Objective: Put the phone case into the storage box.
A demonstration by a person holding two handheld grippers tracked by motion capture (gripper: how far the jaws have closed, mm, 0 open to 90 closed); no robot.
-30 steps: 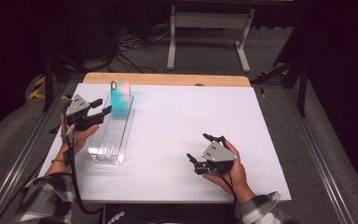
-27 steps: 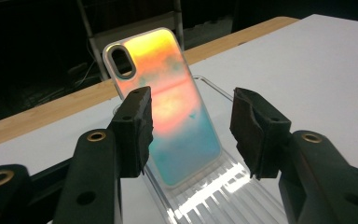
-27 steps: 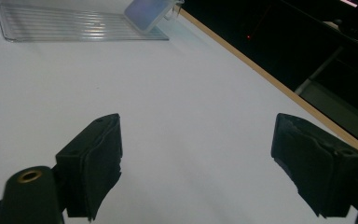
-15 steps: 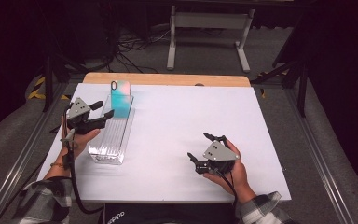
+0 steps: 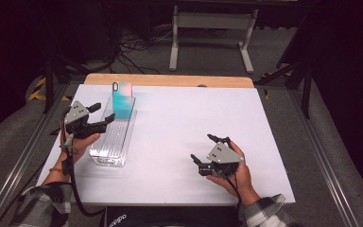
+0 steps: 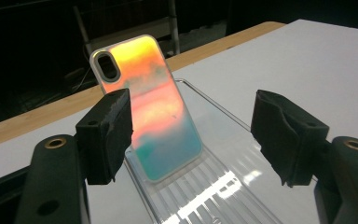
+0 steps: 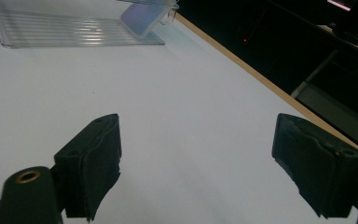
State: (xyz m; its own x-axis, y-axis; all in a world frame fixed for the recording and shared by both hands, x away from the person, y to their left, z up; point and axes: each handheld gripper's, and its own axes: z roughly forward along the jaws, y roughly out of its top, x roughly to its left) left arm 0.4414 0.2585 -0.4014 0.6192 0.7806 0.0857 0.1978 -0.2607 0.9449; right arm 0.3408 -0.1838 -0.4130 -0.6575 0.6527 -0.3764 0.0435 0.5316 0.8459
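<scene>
left gripper faces the phone case in the tray

the left gripper [image 5: 99, 118] hangs over the left wall of the clear tray [image 5: 105, 158], jaws spread wide and empty. the phone case [image 6: 151, 112] stands straight ahead of it at the tray's far end, long axis almost upright, leaning back. this hand is the nearer one. the right gripper [image 5: 203, 150] is well apart to the right of the tray, also spread, holding nothing.

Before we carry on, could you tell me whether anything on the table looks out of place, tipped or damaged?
Nothing looks spilled or broken. The one oddity is the phone case: it stands on end, leaning back at the far end of the clear tray, not lying flat. Both grippers are open and hold nothing.
</scene>
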